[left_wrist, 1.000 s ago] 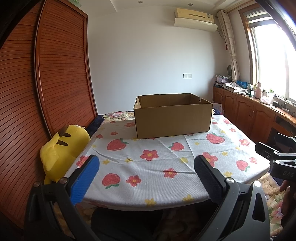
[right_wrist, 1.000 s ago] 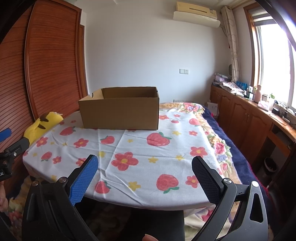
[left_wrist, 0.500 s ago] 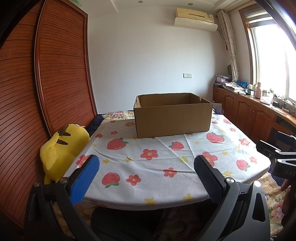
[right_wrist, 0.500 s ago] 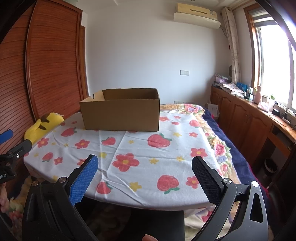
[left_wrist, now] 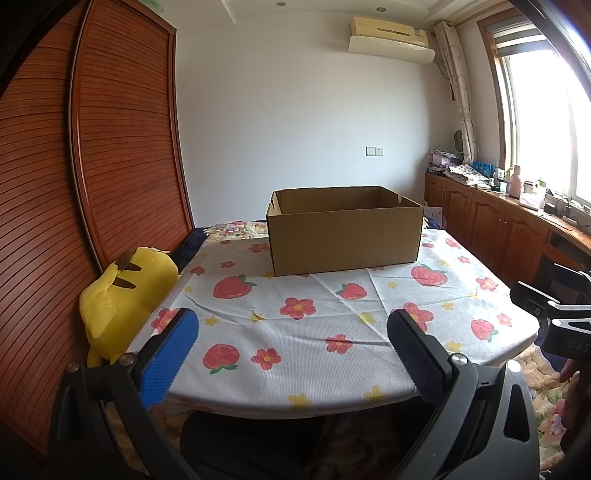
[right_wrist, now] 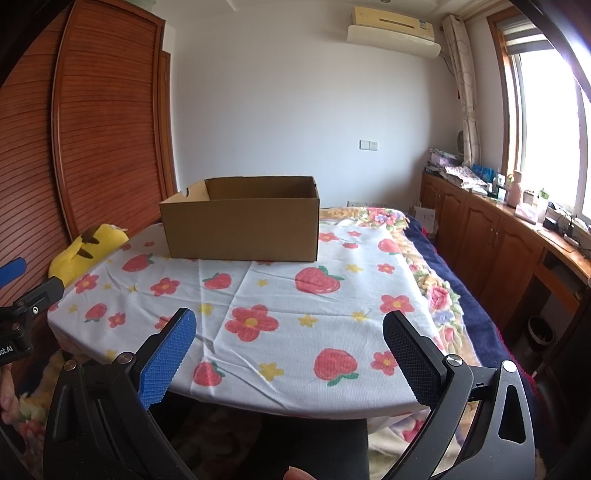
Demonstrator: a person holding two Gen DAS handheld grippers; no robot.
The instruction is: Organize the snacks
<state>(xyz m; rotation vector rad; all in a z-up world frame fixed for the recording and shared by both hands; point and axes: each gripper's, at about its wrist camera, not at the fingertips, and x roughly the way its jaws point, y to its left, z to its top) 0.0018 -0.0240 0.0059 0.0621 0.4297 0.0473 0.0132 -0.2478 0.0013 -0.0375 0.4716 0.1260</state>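
Currently both grippers are held at the near edge of the worktop (left_wrist: 317, 354), each with jaws spread wide and nothing between them; left gripper (left_wrist: 291, 332) shows one blue pad and one black pad, apart, above the cloth's near hem; right gripper (right_wrist: 288, 332) likewise, blue pad at left, black at right, released and empty.

Worktop is covered by a white tablecloth (right_wrist: 280, 295) printed with red strawberries, red flowers and small yellow stars; creases run across it; its near edge hangs over.

Cardboard box (left_wrist: 345, 232) stands upright on the far part of the cloth, top open, flaps not visible; inside walls seen, floor of the box hidden from both views, so contents cannot be told; in the right wrist view the same box (right_wrist: 242, 219) sits left of centre, well apart from the gripper pads.

No snack item can be made out on the cloth in either view.

Yellow plush toy (left_wrist: 125, 295) with black-tipped ears rests against the left edge of the worktop, beside the slatted wooden wardrobe (left_wrist: 110, 147).

Right side of the room: wooden cabinets (right_wrist: 491, 236) under the window, cluttered top; air conditioner (left_wrist: 391, 35) mounted high on the far wall.

A fingertip (right_wrist: 295, 472) shows at the bottom edge of the right wrist view.
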